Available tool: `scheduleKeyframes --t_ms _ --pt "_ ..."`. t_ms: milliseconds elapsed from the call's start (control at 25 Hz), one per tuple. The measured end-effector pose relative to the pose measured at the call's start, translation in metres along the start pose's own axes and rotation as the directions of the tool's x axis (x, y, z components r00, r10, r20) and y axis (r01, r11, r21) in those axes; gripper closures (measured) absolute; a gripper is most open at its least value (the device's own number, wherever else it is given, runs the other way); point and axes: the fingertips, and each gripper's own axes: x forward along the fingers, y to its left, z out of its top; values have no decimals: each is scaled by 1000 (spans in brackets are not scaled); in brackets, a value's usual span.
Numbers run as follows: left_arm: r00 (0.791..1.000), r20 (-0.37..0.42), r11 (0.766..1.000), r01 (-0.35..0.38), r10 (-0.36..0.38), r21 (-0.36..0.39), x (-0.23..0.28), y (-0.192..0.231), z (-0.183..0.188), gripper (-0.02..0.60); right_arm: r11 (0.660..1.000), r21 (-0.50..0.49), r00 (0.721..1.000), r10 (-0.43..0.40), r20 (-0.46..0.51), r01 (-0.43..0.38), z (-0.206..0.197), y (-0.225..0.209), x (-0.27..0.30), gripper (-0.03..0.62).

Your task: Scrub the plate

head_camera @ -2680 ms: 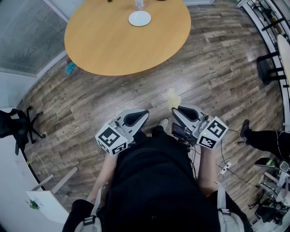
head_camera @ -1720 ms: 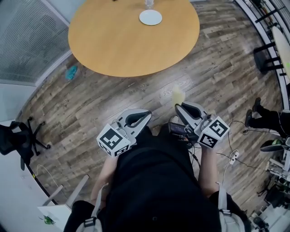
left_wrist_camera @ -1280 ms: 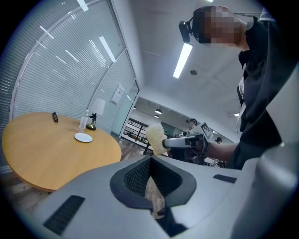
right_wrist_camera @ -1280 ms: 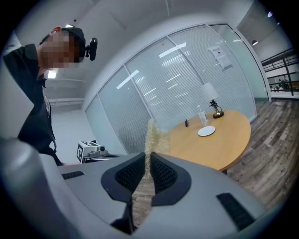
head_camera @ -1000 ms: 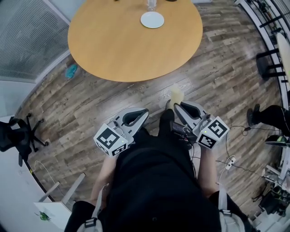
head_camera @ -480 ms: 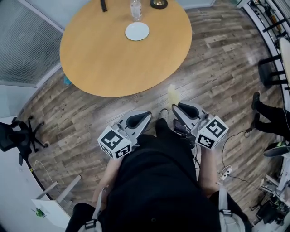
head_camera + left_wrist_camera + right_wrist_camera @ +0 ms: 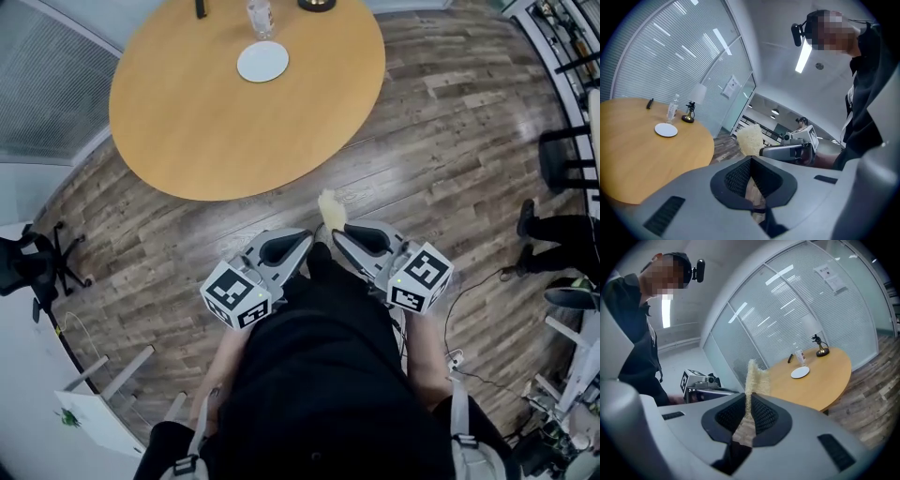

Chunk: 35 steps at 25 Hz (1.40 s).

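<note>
**Right tongs** (image 7: 749,397): clamped tight on a pale yellow fibrous scrubbing pad (image 7: 753,375), which stands edge-up above the tips.

**Left tongs** (image 7: 751,159): tips together, nothing held. Both tongs are at waist height, side by side, over the floor.

**Small round white plate** (image 7: 262,61): lies flat on the far part of the round wooden desk (image 7: 216,131), well apart from both tongs and untouched.

**Step in hand (judged):** approach.
- Close on the desk first.
- Use the free left tongs to steady the plate's rim, since it may skate on the smooth top.
- Lay the pad down broad-faced rather than edge-on.

**Clear plastic bottle** (image 7: 257,14): upright just beyond the plate, and liable to topple if the scrubbing sweeps wide.

**Room:**
- Grey-brown plank floor (image 7: 450,141).
- Black office chair (image 7: 37,267) at the left.
- Glass partition with blinds (image 7: 797,301) behind the desk.
</note>
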Motion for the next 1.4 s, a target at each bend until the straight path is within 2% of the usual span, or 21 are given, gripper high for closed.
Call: scheduleKeyframes --t_ms 240,400,920,1160,1400 --pt "999 -9 998 -53 53 -22 -1 17 2 569 998 32 998 56 -29 -55 -2 -9 19 556" --pt "998 4 998 -59 60 -29 4 37 9 569 998 12 996 66 -64 -66 5 -18 35 555" --pt "994 103 999 -41 38 27 16 116 90 569 996 -62 997 53 -53 -56 79 -49 100 556" --pt "992 119 999 -36 33 25 9 141 100 569 996 -73 997 41 -61 -45 87 -59 126 556" --pt "988 134 997 -75 74 -1 2 158 100 569 996 -62 994 64 -86 -69 91 -64 138 556"
